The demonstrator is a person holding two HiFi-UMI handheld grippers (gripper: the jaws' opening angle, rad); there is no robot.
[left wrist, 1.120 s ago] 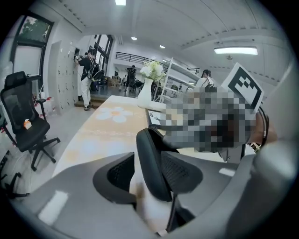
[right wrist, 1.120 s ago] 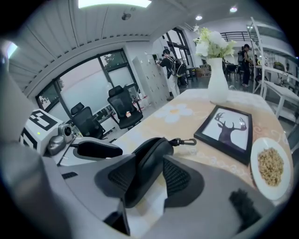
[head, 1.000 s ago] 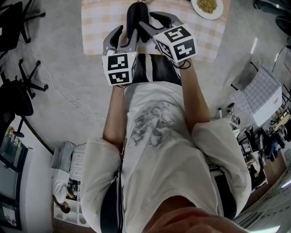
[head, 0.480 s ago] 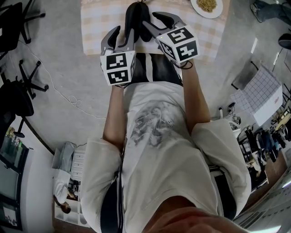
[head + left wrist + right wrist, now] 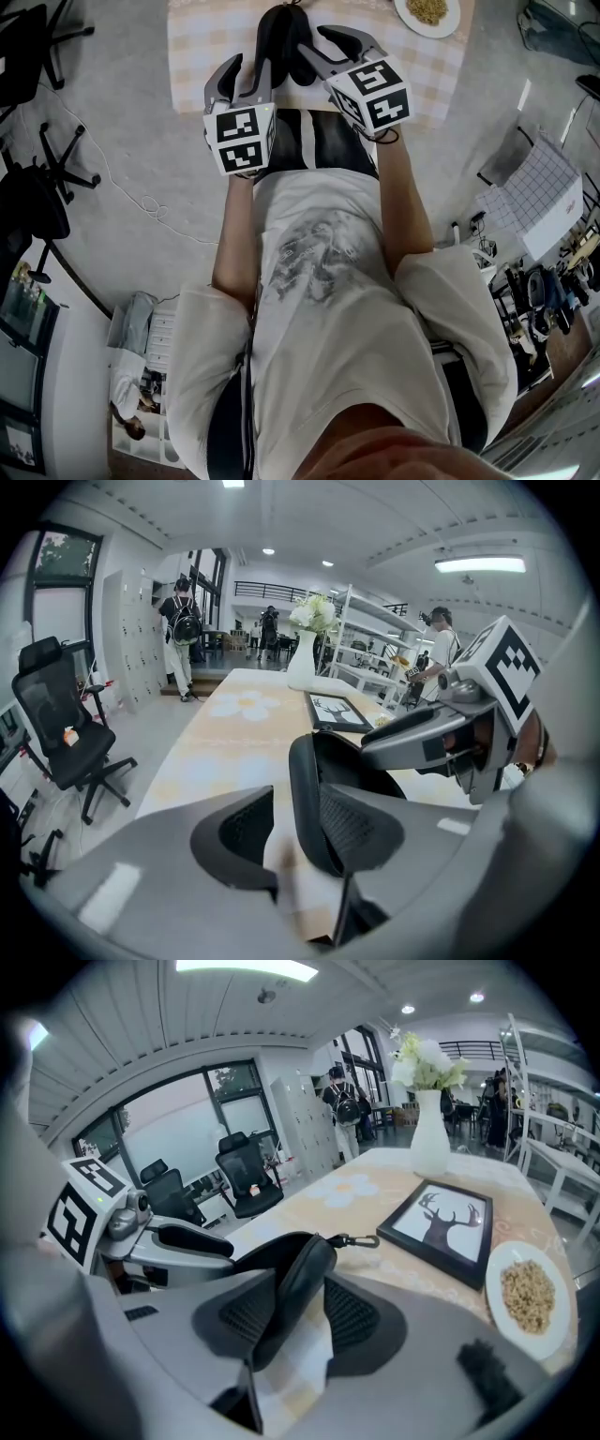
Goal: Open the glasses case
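Head view: checked table at top; black glasses case on it, hinged open, between left gripper and right gripper; plate of grain further right.
Surroundings: office chair, white vase, deer picture behind the case.
In the way: right gripper's body across the case's far shell, seen from the left gripper view.
Left fingers: partly apart, one shell wall between, against the right-hand pad, sliver of table beside the other.
Right fingers: clamped on the other shell, pads either side.
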